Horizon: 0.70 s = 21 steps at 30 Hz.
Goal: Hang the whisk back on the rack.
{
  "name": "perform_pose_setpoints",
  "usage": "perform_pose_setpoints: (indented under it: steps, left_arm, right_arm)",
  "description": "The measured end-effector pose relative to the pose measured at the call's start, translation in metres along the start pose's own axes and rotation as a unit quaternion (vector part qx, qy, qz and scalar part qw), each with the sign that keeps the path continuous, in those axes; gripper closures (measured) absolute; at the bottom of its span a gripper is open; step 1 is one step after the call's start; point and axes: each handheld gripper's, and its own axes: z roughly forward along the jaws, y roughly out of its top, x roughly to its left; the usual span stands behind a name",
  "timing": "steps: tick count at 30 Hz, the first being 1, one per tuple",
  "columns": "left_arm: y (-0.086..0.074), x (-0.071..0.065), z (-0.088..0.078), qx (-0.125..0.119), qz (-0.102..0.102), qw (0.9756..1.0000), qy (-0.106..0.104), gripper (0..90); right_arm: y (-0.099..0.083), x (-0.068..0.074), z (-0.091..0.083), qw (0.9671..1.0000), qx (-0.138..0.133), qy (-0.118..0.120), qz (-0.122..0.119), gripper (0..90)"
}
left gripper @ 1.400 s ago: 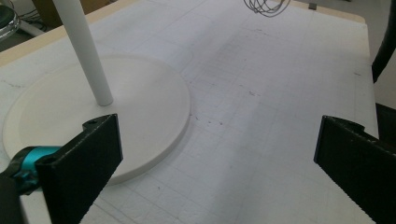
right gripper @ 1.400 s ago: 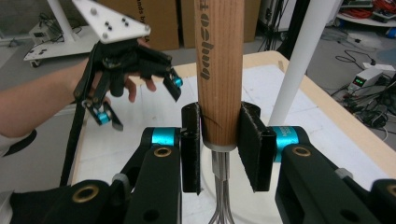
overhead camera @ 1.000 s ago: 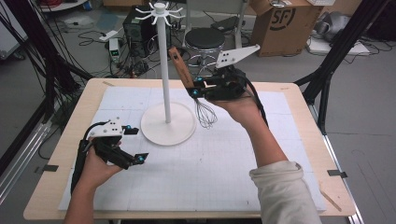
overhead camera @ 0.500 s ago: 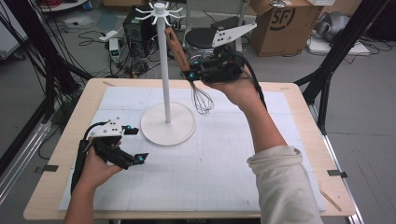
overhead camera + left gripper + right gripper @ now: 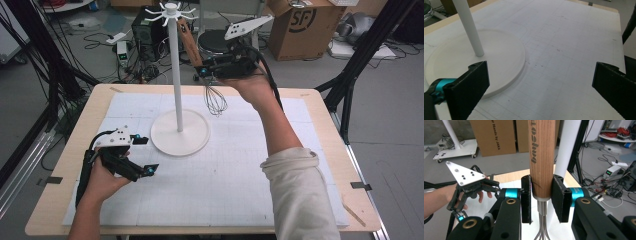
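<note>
A whisk with a wooden handle (image 5: 190, 46) and wire head (image 5: 215, 101) hangs in the air, gripped by my right gripper (image 5: 206, 69) just right of the white stand's pole (image 5: 175, 75). In the right gripper view both pads (image 5: 560, 202) press the wooden handle (image 5: 541, 157) near its lower end, wires pointing down. The handle's top is close to the hooks at the head of the stand (image 5: 170, 11). My left gripper (image 5: 144, 155) rests on the mat left of the stand's round base (image 5: 180, 137), jaws open and bare; its own view looks at that base (image 5: 499, 55).
A white gridded mat (image 5: 220, 170) covers the wooden table (image 5: 325, 115). Behind the table lie a cardboard box (image 5: 300, 25), a stool (image 5: 212, 40) and cables on the floor. Black frame legs (image 5: 360, 55) stand at both sides.
My right gripper has lifted the whisk up and away toward the top of the stand's pole. The left gripper has kept still.
</note>
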Motion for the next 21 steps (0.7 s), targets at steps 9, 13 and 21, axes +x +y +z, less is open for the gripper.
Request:
perform_pose_setpoints:
  steps: [9, 13, 21]
  left_arm:
    - [-0.001, 0.001, 0.0, -0.001, -0.003, 1.0, 0.0, 1.6]
    - [-0.001, 0.001, 0.0, 0.001, -0.002, 1.0, 0.0, 1.6]
    - [-0.001, 0.001, -0.001, 0.0, 0.0, 1.0, 0.001, 1.6]
  right_arm:
    - [-0.003, -0.006, 0.005, 0.9999, 0.003, 0.003, 0.013, 71.5]
    - [-0.004, -0.008, 0.008, 0.9998, 0.002, 0.003, 0.021, 71.5]
    - [-0.006, -0.011, 0.019, 0.9995, -0.002, 0.009, 0.032, 71.3]
